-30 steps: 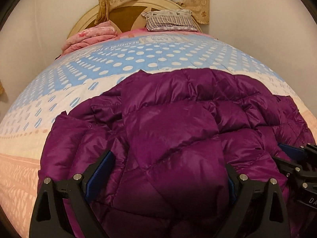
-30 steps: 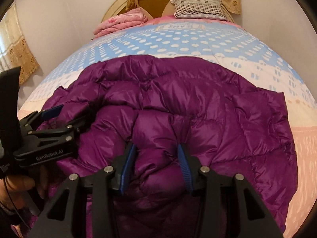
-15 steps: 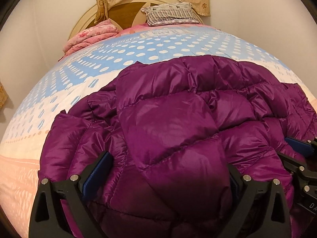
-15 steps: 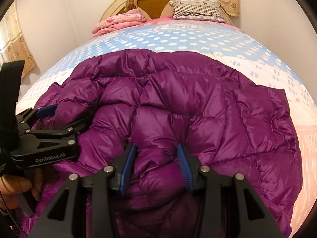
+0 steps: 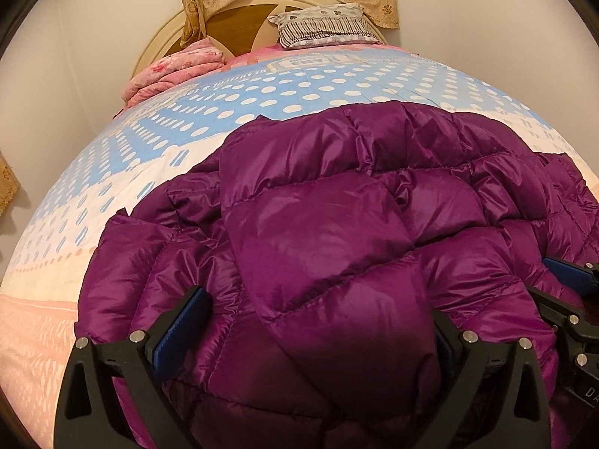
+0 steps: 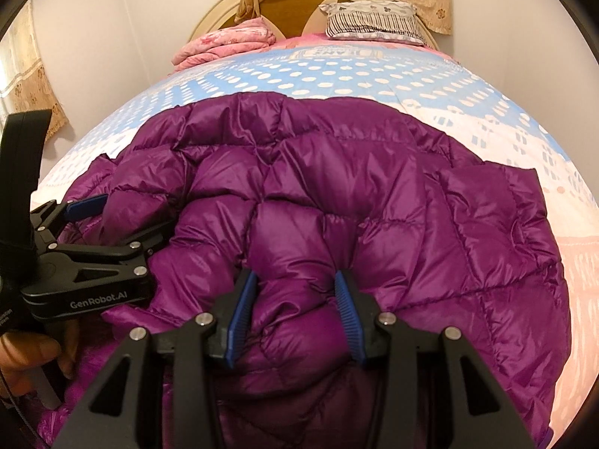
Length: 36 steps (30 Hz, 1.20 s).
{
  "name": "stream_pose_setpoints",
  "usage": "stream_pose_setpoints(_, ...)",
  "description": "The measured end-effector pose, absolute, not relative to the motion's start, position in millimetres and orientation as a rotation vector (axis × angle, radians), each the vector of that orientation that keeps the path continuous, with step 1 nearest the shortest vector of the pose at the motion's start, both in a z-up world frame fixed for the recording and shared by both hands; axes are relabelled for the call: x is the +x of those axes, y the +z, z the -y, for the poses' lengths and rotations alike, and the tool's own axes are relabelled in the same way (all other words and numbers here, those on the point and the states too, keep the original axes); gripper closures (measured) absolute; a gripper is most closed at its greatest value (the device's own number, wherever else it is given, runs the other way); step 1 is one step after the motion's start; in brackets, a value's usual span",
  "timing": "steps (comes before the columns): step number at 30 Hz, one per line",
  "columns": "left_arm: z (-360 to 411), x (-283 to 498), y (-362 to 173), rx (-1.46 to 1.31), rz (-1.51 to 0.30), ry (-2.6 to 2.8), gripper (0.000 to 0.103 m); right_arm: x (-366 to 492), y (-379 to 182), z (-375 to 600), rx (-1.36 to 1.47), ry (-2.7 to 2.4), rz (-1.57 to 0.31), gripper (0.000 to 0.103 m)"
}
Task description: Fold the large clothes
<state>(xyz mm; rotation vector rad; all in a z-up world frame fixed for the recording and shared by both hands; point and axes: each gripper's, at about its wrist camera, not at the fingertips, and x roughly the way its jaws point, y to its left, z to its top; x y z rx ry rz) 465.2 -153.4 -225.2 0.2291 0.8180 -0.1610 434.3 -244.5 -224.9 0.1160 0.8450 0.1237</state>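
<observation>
**Kid:** Polka-dot bed cover everywhere! Where's the coat?

**Me:** My purple puffer jacket lies across the bed's near end, well away from the striped pillow. It stretches side to side.

**Kid:** Who's got it?

**Me:** My right gripper pinches a puffy fold. My left gripper sits just beside it, jaws spread wide around the jacket, not squeezing.

**Kid:** Next?

**Me:** Probably the right one carries its fold toward the pillow.
</observation>
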Motion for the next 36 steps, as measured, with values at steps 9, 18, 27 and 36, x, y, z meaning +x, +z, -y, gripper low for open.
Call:
stream_pose_setpoints(9, 153, 466, -225, 0.229, -0.820, -0.161, 0.001, 434, -225, 244, 0.113, 0.123, -0.845, 0.056)
stream_pose_setpoints(18, 152, 468, -227, 0.229, -0.825, -0.163, 0.001, 435, -225, 242, 0.092, 0.128, -0.849, 0.056)
stream_pose_setpoints(27, 116, 438, -172, 0.127, -0.802, -0.255, 0.001, 413, -192, 262, 0.073, 0.122, -0.849, 0.041)
stream_pose_setpoints(36, 32, 290, -173, 0.227, -0.738, -0.189, 0.001, 288, -192, 312, 0.145, 0.034, -0.888, 0.030)
